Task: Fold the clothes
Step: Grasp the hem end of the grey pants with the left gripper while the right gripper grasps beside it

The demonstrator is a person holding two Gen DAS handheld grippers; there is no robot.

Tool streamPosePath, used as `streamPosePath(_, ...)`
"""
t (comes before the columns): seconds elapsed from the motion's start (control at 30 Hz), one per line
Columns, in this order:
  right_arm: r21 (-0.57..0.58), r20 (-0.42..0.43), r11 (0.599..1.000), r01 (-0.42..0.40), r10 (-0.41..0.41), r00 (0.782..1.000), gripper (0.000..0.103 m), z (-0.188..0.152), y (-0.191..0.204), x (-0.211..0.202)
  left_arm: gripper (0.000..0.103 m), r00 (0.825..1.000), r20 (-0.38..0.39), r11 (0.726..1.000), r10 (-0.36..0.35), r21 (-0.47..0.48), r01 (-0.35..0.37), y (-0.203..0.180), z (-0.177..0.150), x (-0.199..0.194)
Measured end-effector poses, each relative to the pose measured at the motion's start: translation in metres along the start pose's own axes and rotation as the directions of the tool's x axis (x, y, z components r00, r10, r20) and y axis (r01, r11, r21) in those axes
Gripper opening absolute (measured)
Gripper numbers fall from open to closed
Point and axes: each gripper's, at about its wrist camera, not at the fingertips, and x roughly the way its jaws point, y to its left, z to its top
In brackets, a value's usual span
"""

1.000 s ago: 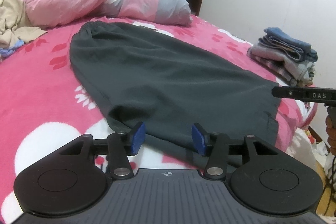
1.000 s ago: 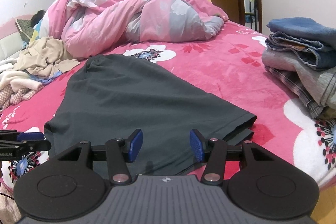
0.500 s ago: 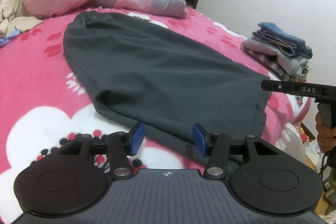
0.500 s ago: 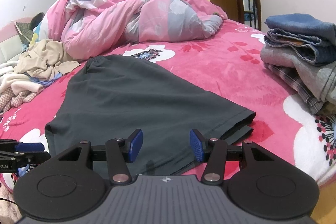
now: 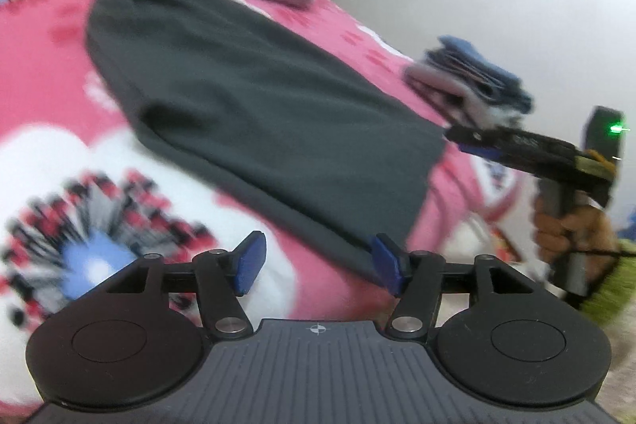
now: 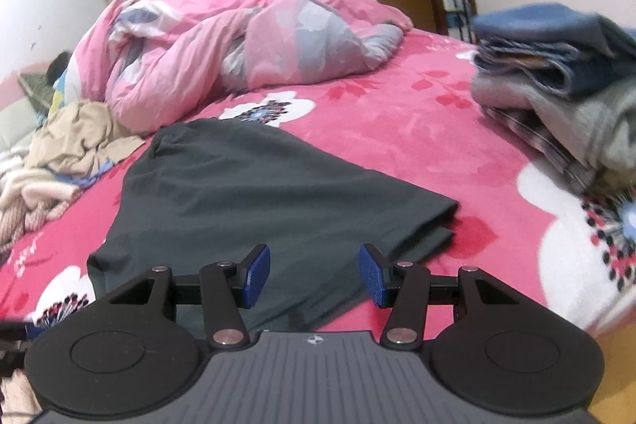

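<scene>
Left view, blurred: left gripper (image 5: 316,267) wide open, empty, just off near hem of shorts (image 5: 254,98) spread flat on bed (image 5: 47,66). Right view: right gripper (image 6: 314,275) open, empty, over near hem. Soft, light, limp; best pinched at hem corners.

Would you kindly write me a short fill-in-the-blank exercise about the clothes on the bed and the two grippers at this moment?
1. The dark grey garment lies spread flat on the ____ floral blanket.
2. The left gripper and the right gripper both have their fingers ____.
3. The folded pile has a ____ garment on top.
4. The crumpled beige garment lies beside the pink ____.

Missing words: pink; open; blue; duvet
</scene>
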Motion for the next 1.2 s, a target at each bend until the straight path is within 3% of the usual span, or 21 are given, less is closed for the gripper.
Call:
streamPosePath(0.2, 0.239, -0.031, 0.969, -0.069, 0.078, 0.996, 0.059, 0.004, -0.055, -0.001, 0.062, 0.996, -0.053, 0.990, -0.075, -0.123, 0.068, 0.008, 0.002, 0.021)
streamPosePath(0.4, 0.495, -0.047, 0.855, -0.155, 0.204, 0.978, 0.059, -0.006, -0.103, 0.017, 0.062, 0.988, -0.064, 0.962, -0.140, -0.244, 0.121, 0.015, 0.005, 0.044)
streamPosePath(0.57, 0.571, -0.033, 0.798, -0.196, 0.260, 0.965, 0.059, -0.001, -0.121, 0.037, 0.062, 0.986, -0.041, 0.949, -0.164, -0.281, 0.146, 0.016, 0.014, 0.056)
streamPosePath(0.7, 0.627, -0.063, 0.761, -0.166, 0.262, 0.963, 0.059, 0.006, -0.125, 0.055, 0.062, 0.983, -0.031, 0.936, -0.181, -0.313, 0.162, 0.018, 0.020, 0.065)
streamPosePath(0.9, 0.679, -0.105, 0.725, -0.111, 0.246, 0.963, 0.059, 0.003, -0.122, 0.054, 0.059, 0.983, -0.043, 0.944, -0.180, -0.288, 0.160, 0.013, 0.018, 0.068)
streamPosePath(1.1, 0.697, -0.115, 0.711, -0.088, 0.233, 0.966, 0.059, 0.010, -0.122, 0.066, 0.034, 0.986, -0.073, 0.932, -0.148, -0.344, 0.114, 0.015, 0.026, 0.082)
streamPosePath(1.17, 0.705, -0.094, 0.701, -0.105, 0.239, 0.967, 0.059, 0.012, -0.122, 0.073, 0.016, 0.988, -0.079, 0.928, -0.129, -0.361, 0.093, 0.018, 0.025, 0.083)
streamPosePath(1.2, 0.708, -0.085, 0.697, -0.113, 0.243, 0.966, 0.056, 0.013, -0.122, 0.077, 0.013, 0.989, -0.082, 0.926, -0.121, -0.368, 0.083, 0.019, 0.025, 0.083)
